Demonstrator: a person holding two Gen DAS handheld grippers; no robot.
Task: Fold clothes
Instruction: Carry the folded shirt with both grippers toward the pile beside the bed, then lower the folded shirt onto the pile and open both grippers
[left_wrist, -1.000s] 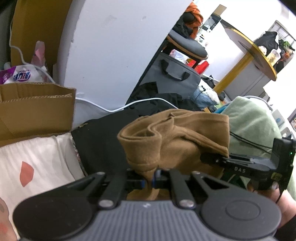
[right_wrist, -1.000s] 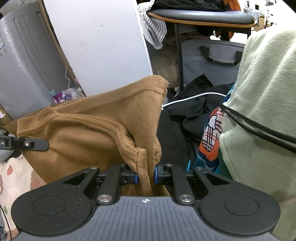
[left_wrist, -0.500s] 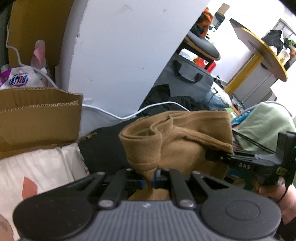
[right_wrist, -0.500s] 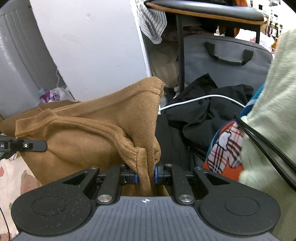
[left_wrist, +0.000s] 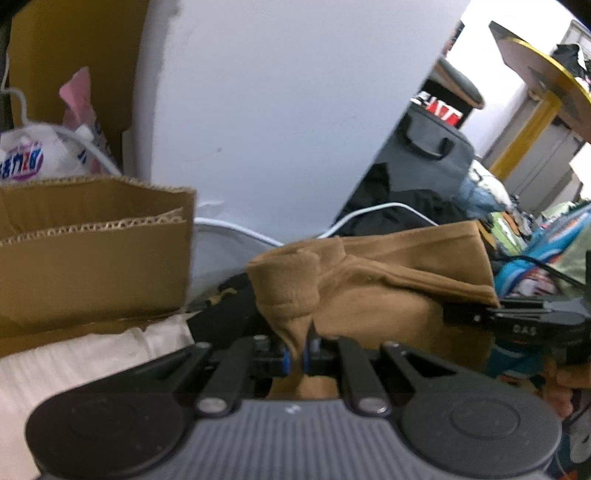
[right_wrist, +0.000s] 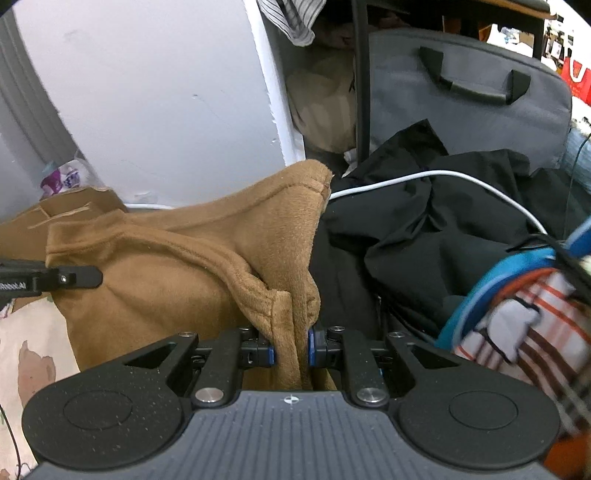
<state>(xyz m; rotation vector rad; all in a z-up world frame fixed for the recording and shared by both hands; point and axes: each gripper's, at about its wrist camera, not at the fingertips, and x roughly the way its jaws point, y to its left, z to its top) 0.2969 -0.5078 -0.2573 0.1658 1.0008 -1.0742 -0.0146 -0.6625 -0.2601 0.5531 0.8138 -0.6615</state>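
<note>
A brown fleece garment (left_wrist: 373, 295) hangs stretched between my two grippers. In the left wrist view my left gripper (left_wrist: 294, 355) is shut on one bunched corner of it, and the right gripper (left_wrist: 476, 316) pinches the far corner from the right. The right wrist view shows my right gripper (right_wrist: 291, 352) shut on a thick fold of the brown garment (right_wrist: 177, 273), with the tip of the left gripper (right_wrist: 74, 277) clamping the cloth at the left edge. The garment's lower part is hidden behind the gripper bodies.
A white panel (left_wrist: 288, 110) stands close behind. A cardboard box (left_wrist: 92, 251) sits at the left over a white patterned sheet (left_wrist: 66, 369). Black clothing (right_wrist: 436, 236) with a white cable (right_wrist: 443, 177), a grey bag (right_wrist: 469, 107) and a plaid item (right_wrist: 524, 332) lie to the right.
Both grippers have come down and forward with the brown garment still held. The white panel and the black clothes now look closer, and the pale green blanket has left the right wrist view.
</note>
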